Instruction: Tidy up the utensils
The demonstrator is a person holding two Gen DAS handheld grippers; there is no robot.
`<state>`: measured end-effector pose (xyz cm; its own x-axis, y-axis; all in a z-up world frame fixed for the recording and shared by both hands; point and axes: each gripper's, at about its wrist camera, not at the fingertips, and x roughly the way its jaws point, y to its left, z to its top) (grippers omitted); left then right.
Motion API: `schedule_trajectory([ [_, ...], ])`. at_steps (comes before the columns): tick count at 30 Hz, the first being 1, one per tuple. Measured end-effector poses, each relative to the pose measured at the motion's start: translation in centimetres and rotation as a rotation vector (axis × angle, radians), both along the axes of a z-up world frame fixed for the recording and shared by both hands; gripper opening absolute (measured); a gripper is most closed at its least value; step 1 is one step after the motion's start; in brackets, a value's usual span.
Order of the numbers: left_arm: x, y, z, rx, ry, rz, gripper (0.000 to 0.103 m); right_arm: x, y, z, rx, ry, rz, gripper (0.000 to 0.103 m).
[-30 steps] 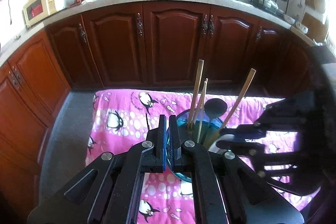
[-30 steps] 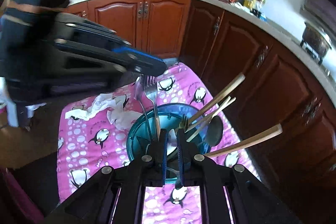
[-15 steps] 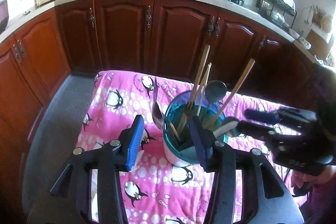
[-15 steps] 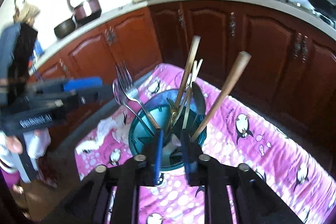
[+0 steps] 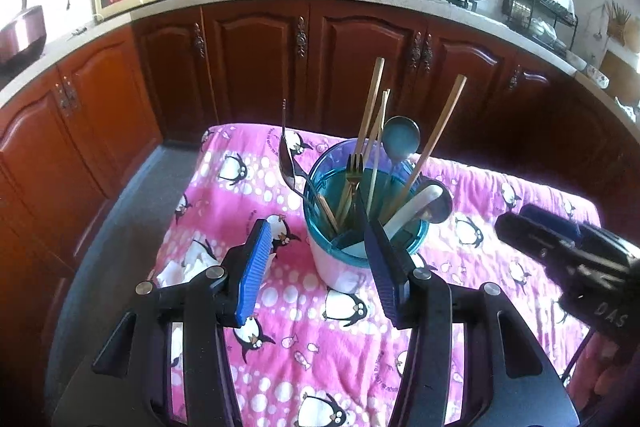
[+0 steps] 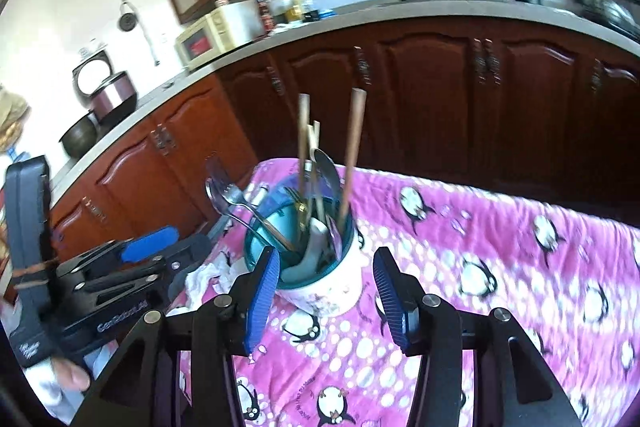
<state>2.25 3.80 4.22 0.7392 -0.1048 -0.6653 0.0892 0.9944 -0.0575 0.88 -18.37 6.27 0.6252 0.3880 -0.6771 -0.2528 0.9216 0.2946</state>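
Both grippers (image 5: 316, 267) (image 6: 324, 297) gape, flanking utensil holder (image 5: 340, 267).

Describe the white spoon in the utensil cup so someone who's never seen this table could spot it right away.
Find the pink penguin blanket covering the table, then the blue-rimmed white cup standing on it. Among the wooden chopsticks and metal cutlery, the white spoon leans over the right rim; it is the only white, thick-handled piece there.

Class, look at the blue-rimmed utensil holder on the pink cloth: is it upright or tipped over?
Upright. The utensil holder stands on its base on the pink cloth, rim facing up, with chopsticks and spoons standing inside it.
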Motion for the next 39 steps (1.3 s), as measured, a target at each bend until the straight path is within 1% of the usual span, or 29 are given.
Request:
schedule_trajectory([
  [2,-0.6,0.0,0.4,0.003,-0.015,0.008,0.048,-0.4,0.1,0.1,-0.012,0.004,-0.024,0.047],
  [4,-1.3,0.0,0.8,0.001,-0.031,0.019,0.048,-0.6,-0.1,0.3,-0.003,0.005,-0.048,0.048],
  [8,-2.4,0.0,1.5,0.011,-0.056,0.03,0.048,-1.3,-0.5,0.9,0.032,0.004,-0.092,0.058],
  [12,-3.3,0.1,2.3,0.014,-0.079,0.04,0.048,-2.0,-0.1,2.0,0.017,-0.018,-0.096,0.059],
  [16,-4.0,0.0,3.1,0.038,-0.099,0.051,0.048,-2.7,0.6,2.7,-0.005,-0.032,-0.104,0.064],
  [20,-4.7,0.2,3.7,0.028,-0.112,0.056,0.048,-3.0,0.9,3.1,-0.021,-0.04,-0.106,0.064],
  [27,-5.5,0.8,4.3,0.017,-0.115,0.084,0.048,-3.5,1.2,3.8,-0.019,-0.054,-0.104,0.065],
  [29,-5.7,0.9,4.4,0.019,-0.121,0.09,0.048,-3.6,1.4,4.1,-0.023,-0.06,-0.104,0.07],
  [30,-5.8,0.9,4.5,0.02,-0.123,0.091,0.048,-3.7,1.4,4.2,-0.022,-0.064,-0.105,0.071],
  [39,-6.2,1.0,5.0,0.035,-0.142,0.099,0.048,-4.0,1.7,4.4,-0.023,-0.069,-0.099,0.071],
])
